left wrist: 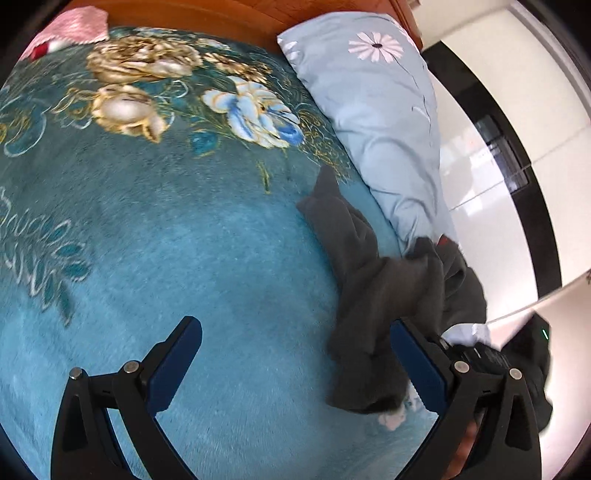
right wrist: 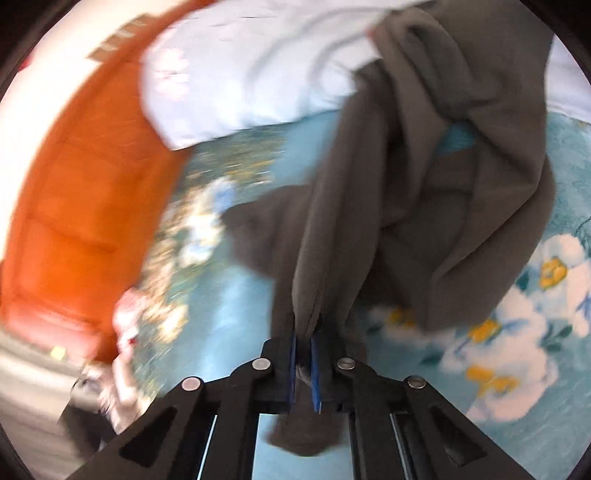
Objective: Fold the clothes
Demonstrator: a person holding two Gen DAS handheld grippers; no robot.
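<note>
A dark grey garment [left wrist: 373, 280] hangs bunched over the teal flowered blanket [left wrist: 166, 240] at the right of the left wrist view. My left gripper [left wrist: 295, 354] is open and empty above the blanket, just left of the garment. My right gripper [right wrist: 303, 354] is shut on a fold of the grey garment [right wrist: 413, 177], which trails up and to the right from it, lifted off the blanket [right wrist: 236, 295]. The right wrist view is blurred by motion.
A pale blue pillow with a pink daisy [left wrist: 376, 103] lies along the bed's right side, white in the right wrist view [right wrist: 258, 70]. An orange wooden headboard [right wrist: 81, 206] stands behind. A pink cloth [left wrist: 70, 29] lies at the far left corner. White floor [left wrist: 491, 155] is beyond the bed.
</note>
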